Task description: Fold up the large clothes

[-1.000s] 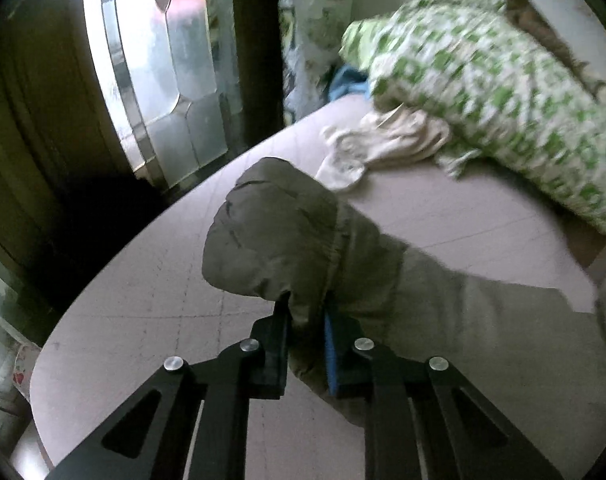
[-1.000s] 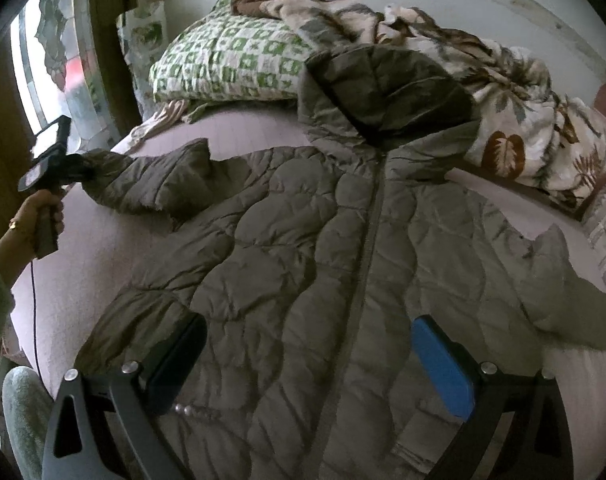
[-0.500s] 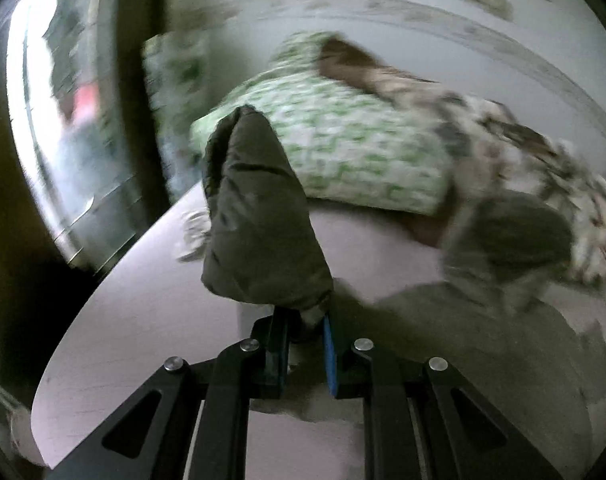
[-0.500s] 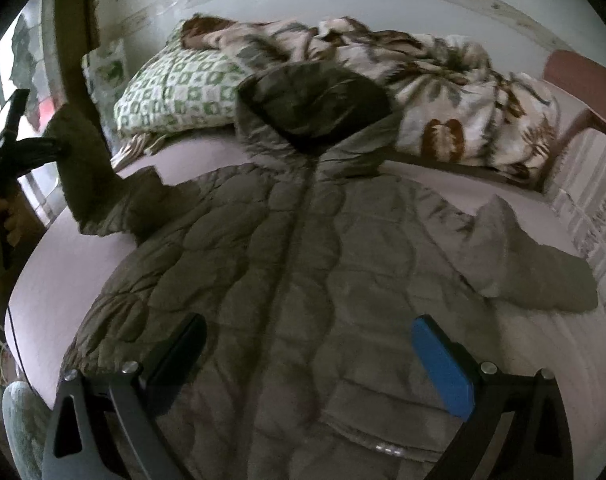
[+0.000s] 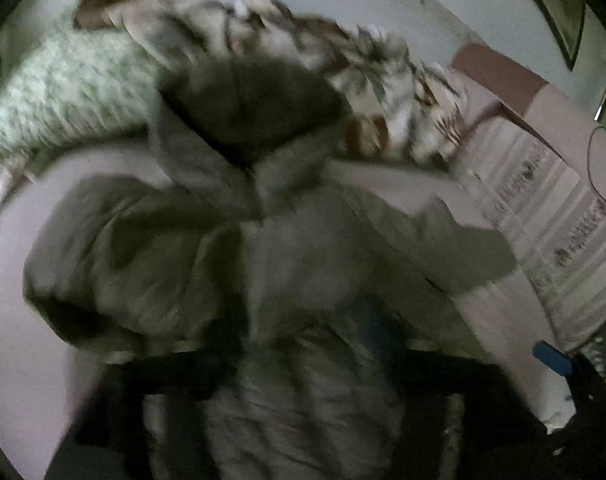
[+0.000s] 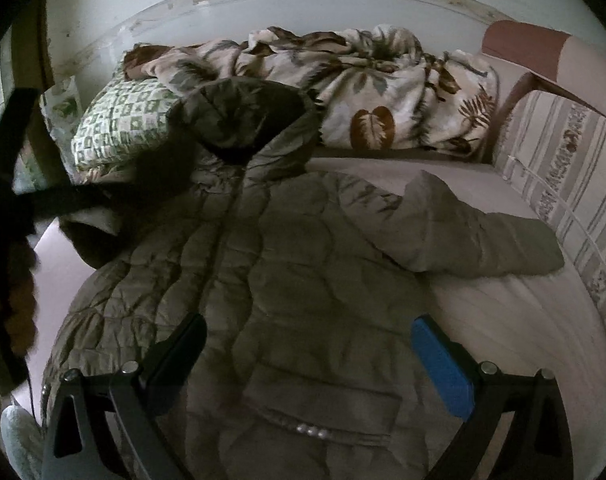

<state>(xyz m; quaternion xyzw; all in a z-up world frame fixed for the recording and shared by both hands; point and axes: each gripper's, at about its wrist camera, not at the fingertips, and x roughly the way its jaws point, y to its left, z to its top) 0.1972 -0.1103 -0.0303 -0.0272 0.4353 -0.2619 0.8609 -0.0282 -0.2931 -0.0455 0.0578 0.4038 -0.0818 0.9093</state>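
An olive quilted hooded jacket (image 6: 303, 264) lies front-up on a bed, hood toward the pillows; it also fills the blurred left wrist view (image 5: 287, 248). Its right sleeve (image 6: 475, 236) lies spread out to the right. Its left sleeve (image 5: 115, 256) is folded in over the jacket's left side. My left gripper (image 5: 303, 328) is over the jacket body with its fingers apart, blurred by motion, nothing in it. My right gripper (image 6: 307, 356) is open and empty above the jacket's lower front. The left gripper shows as a dark shape (image 6: 55, 200) at the left of the right wrist view.
A green patterned pillow (image 6: 123, 124) and a leaf-print blanket (image 6: 375, 92) lie at the head of the bed. A striped cushion (image 6: 563, 168) runs along the right side. Bare pink sheet (image 6: 515, 312) shows right of the jacket. A wall stands behind.
My left gripper carried the left sleeve up and across onto the jacket, then opened and let it go. The right gripper stayed open, shifting slightly.
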